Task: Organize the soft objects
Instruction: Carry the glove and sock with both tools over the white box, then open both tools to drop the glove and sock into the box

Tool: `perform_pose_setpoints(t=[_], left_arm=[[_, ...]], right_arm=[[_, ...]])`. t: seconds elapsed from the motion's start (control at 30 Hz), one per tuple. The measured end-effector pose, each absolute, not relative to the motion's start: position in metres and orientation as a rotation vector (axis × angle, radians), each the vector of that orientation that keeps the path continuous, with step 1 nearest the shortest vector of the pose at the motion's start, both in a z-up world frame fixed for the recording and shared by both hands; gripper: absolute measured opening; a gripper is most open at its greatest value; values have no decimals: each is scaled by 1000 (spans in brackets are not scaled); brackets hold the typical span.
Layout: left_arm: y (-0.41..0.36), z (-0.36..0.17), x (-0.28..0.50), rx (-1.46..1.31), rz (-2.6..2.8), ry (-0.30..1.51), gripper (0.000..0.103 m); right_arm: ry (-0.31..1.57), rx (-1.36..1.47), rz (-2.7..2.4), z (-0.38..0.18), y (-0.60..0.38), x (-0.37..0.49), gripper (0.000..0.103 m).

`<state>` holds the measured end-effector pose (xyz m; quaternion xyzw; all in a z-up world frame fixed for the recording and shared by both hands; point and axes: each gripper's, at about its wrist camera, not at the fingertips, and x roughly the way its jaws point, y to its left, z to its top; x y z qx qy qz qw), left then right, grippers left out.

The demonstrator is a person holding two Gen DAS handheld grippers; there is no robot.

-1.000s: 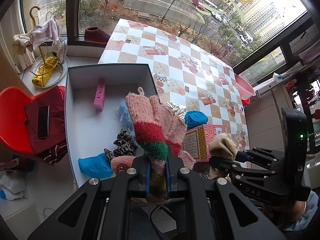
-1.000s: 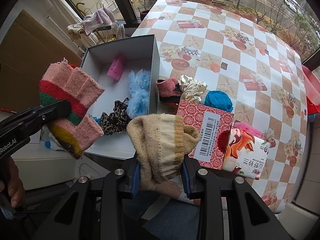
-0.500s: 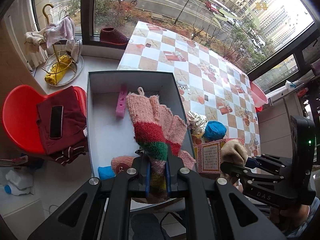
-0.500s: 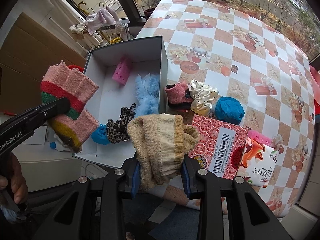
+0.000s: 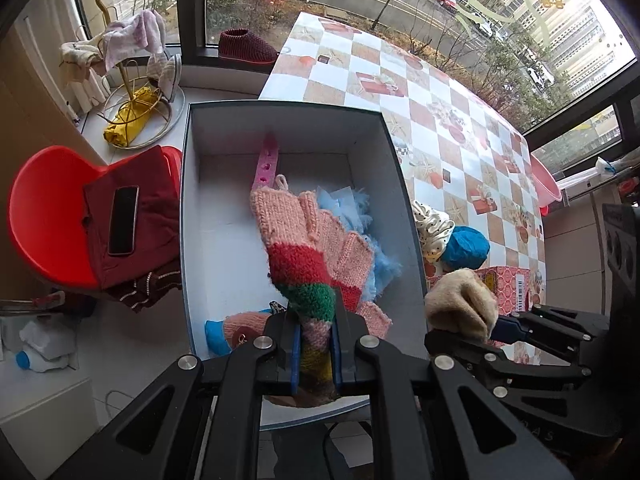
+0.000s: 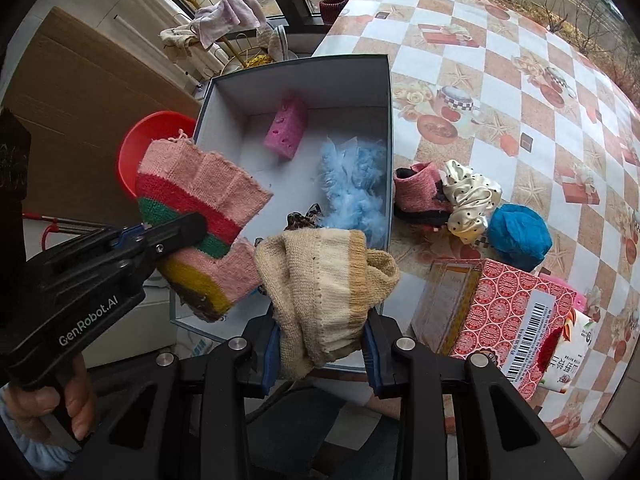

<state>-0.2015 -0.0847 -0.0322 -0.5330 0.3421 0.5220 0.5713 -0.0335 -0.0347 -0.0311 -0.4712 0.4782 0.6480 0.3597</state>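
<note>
The checkered table (image 6: 500, 92) fills the window side of the room, and at its left edge sits the open grey box (image 5: 192, 240), white inside. A red chair (image 5: 44, 216) stands to the left of the box with dark red clothing and a phone (image 5: 123, 220) lying on it. Inside the box there is a fluffy light-blue piece (image 6: 354, 188), a pink block (image 6: 289, 128) toward the far wall, a leopard-print scrunchie (image 6: 304, 216) and a blue bundle (image 5: 214, 332) in the near corner. On the table just right of the box wall lie a small pink knitted bootie (image 6: 416, 192), a cream dotted scrunchie (image 6: 472, 196) and a teal ball (image 6: 518, 236), with a red patterned carton (image 6: 492, 312) nearer to me. The left gripper (image 5: 316, 354) hangs over the near end of the box, its jaws clamped tight on the striped knitted glove (image 5: 308, 248), which stands up above the box interior. The right gripper (image 6: 320, 354) is just beside it at the box's near right corner, its blue pads pressed into a bunched beige knitted sock (image 6: 324, 284), held above the box rim.
</note>
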Motion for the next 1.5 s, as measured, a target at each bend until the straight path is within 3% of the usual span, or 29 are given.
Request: perform_pose_setpoints(t=[0.53, 1.07, 1.17, 1.23, 1.27, 1.33, 1.4, 1.47, 1.5], left_arm=[[-19, -47, -212, -1168, 1330, 884, 12], [-4, -62, -220, -1192, 1346, 892, 14], [-6, -62, -222, -1193, 1351, 892, 25], [-7, -61, -225, -1196, 1370, 887, 46], [-8, -61, -227, -1197, 1386, 885, 52], [-10, -60, -232, -1206, 1415, 882, 69], [-11, -59, -236, -1226, 1429, 880, 79], [-13, -58, -239, -1228, 1445, 876, 80], [-14, -57, -240, -1226, 1463, 878, 81]], right_arm=[[1249, -1180, 1634, -35, 21, -63, 35], [1200, -1183, 1607, -41, 60, -78, 35], [1184, -1191, 1607, -42, 62, -80, 35], [1172, -1194, 1611, -41, 63, -79, 35], [1160, -1197, 1617, -40, 64, -79, 35], [1141, -1198, 1628, -38, 64, -78, 42], [1134, -1195, 1641, -35, 64, -76, 44], [1143, -1191, 1650, -34, 65, -74, 47], [1146, -1190, 1650, -33, 64, -74, 57]])
